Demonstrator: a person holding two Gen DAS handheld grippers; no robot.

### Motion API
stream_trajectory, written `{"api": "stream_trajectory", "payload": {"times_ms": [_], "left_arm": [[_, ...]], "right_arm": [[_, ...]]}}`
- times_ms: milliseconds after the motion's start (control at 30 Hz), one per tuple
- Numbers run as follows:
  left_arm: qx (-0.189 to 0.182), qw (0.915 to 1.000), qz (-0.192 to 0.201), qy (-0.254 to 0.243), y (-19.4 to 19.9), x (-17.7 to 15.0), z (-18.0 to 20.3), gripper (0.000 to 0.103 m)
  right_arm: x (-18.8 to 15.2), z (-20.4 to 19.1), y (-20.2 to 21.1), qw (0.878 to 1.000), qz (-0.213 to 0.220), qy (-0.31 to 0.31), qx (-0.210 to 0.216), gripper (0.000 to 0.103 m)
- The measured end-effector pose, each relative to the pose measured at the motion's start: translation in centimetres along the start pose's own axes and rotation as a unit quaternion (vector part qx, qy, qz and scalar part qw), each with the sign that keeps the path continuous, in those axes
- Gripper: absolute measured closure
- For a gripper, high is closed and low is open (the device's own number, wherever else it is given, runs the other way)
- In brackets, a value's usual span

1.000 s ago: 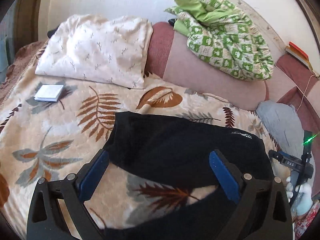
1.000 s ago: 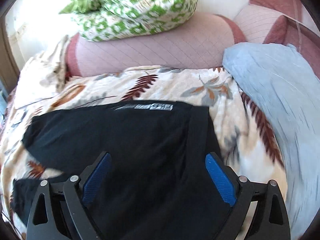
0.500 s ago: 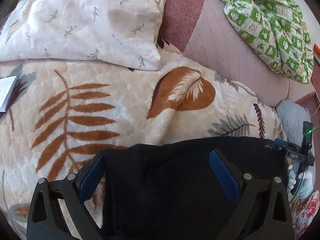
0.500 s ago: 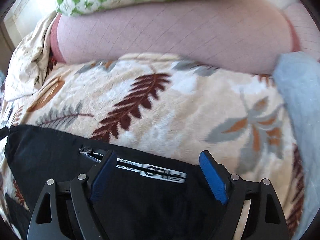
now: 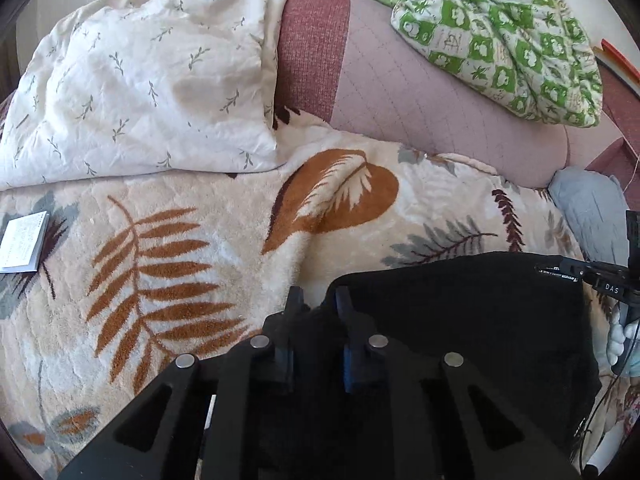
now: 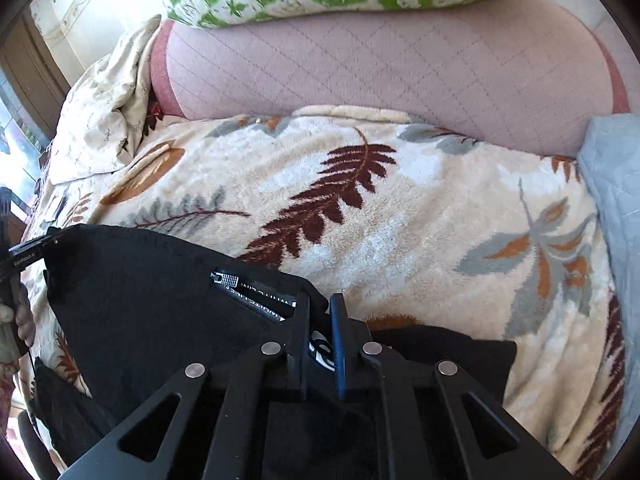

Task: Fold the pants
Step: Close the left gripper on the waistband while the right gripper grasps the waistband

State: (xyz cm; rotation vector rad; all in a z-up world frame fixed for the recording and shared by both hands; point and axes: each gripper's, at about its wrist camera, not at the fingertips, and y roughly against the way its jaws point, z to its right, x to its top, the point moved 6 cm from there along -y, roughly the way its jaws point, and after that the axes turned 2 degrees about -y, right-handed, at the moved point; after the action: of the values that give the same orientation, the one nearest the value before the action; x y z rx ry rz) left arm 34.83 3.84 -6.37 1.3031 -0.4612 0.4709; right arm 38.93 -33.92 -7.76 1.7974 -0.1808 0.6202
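Observation:
The black pants [image 5: 472, 320] lie on a cream blanket with a leaf print [image 5: 200, 264]. My left gripper [image 5: 318, 300] is shut on the far left corner of the pants. My right gripper [image 6: 320, 312] is shut on the far edge of the pants [image 6: 152, 292] near the white-lettered label [image 6: 256, 292]. Each gripper shows at the edge of the other's view: the right one in the left wrist view [image 5: 616, 284], the left one in the right wrist view [image 6: 16, 264].
A white leaf-print duvet [image 5: 132, 92] lies at the back left, a pink quilted bolster [image 5: 420, 96] behind, with a green checked quilt [image 5: 504, 24] on it. A grey-blue cloth [image 6: 616, 200] is at the right. A small white booklet [image 5: 24, 240] lies at the left.
Both grippers were open over the pants and moved forward to the far edge. Both have now closed on that edge.

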Motion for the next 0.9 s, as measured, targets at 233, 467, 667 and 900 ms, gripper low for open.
{"api": "stream_trajectory", "payload": {"times_ms": [233, 467, 667, 900], "left_arm": [[-0.008, 0.9989, 0.041, -0.019, 5.7, -1.1, 1.9, 0.088], [-0.007, 0.9964, 0.076, -0.038, 11.8, -6.4, 3.4, 0.088], [0.013, 0.9942, 0.086, -0.063, 15.3, -13.7, 4.4, 0.085], [0.018, 0.9976, 0.057, -0.034, 17.1, -21.9, 2.8, 0.067]], "right_arm": [[-1.9, -1.6, 4.9, 0.999, 0.030, 0.002, -0.025, 0.093], [-7.3, -3.4, 9.0, 0.998, 0.039, 0.017, -0.046, 0.093], [-14.7, -5.2, 11.3, 0.999, 0.026, 0.025, -0.033, 0.093], [-23.2, -4.6, 11.6, 0.999, -0.007, 0.013, -0.031, 0.091]]}}
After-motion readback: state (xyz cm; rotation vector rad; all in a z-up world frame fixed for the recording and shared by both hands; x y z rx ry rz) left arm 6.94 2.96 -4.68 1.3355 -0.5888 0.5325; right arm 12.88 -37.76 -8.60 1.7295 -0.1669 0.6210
